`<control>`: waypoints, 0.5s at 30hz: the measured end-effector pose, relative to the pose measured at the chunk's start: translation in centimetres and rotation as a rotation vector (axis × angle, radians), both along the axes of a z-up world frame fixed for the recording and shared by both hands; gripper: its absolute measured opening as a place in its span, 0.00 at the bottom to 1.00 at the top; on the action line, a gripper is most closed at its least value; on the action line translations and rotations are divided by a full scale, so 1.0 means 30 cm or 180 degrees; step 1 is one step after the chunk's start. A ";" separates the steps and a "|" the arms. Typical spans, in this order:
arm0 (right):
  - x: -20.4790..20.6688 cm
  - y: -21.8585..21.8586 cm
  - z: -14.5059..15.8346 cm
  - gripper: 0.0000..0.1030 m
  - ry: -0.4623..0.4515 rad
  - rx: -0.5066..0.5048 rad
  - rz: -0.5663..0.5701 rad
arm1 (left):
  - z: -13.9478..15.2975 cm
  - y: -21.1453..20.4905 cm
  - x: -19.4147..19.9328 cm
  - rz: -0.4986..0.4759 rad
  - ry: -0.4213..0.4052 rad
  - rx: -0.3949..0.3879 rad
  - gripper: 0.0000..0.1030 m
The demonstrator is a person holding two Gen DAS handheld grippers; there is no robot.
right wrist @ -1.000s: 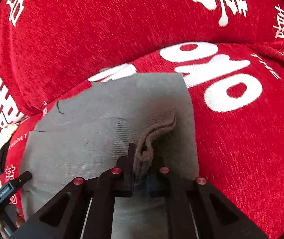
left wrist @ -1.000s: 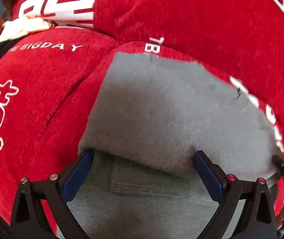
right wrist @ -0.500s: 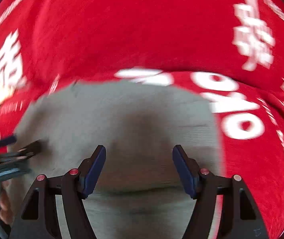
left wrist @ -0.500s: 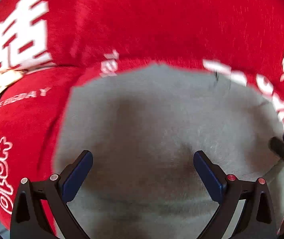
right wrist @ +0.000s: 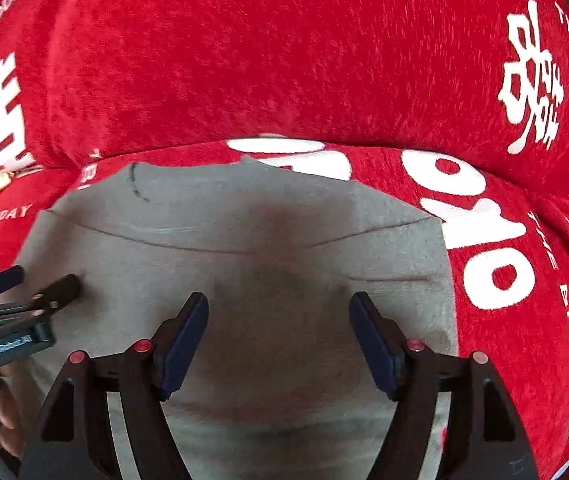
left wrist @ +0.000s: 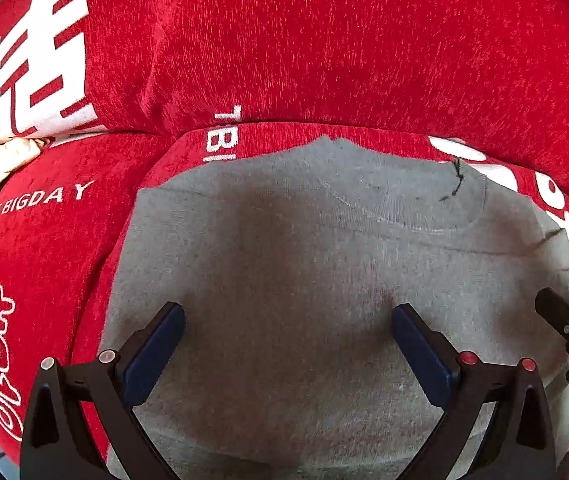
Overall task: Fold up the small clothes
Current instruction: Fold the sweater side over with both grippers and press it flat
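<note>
Red cover [left wrist: 324, 40] around grey garment [left wrist: 304, 248]

Your left gripper [left wrist: 288, 322] has black angular frames, dark blue pads [left wrist: 156, 350], silver and red screw heads; your right gripper [right wrist: 278, 316] matches, all screws red.

Both wrist cameras look steeply down, close, sharing the grey garment [left wrist: 304, 280].

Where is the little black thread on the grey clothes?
The short black thread lies near the grey knit garment's far edge, beside the red printed cover; right in the left wrist view, left in the right's.
</note>
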State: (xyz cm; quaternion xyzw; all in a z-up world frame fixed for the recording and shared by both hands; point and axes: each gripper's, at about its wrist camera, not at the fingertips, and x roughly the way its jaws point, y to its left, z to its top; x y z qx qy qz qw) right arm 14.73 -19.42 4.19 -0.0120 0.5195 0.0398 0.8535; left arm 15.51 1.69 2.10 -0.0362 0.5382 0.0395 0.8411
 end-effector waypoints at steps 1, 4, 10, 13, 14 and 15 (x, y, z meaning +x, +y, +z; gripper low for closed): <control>-0.011 0.014 -0.018 0.74 0.0077 -0.0018 0.0029 | -0.009 -0.001 -0.006 -0.0011 0.0029 0.0027 1.00; -0.002 0.054 -0.072 0.77 0.0208 -0.0178 0.0082 | -0.023 0.001 -0.020 0.0005 0.0063 0.0028 1.00; 0.003 0.052 -0.031 0.80 0.0474 -0.0166 0.0003 | 0.019 -0.019 -0.042 -0.0113 0.0072 0.0103 1.00; -0.048 0.056 -0.031 0.80 0.0430 -0.0211 0.0060 | 0.041 -0.019 -0.079 -0.0132 0.0006 0.0020 1.00; -0.060 0.063 -0.051 0.80 0.0474 -0.0286 0.0096 | 0.033 -0.020 -0.092 -0.0145 0.0039 -0.0027 1.00; -0.077 0.067 -0.050 0.81 0.0347 -0.0323 0.0119 | 0.023 -0.022 -0.097 -0.0149 0.0076 -0.0030 1.00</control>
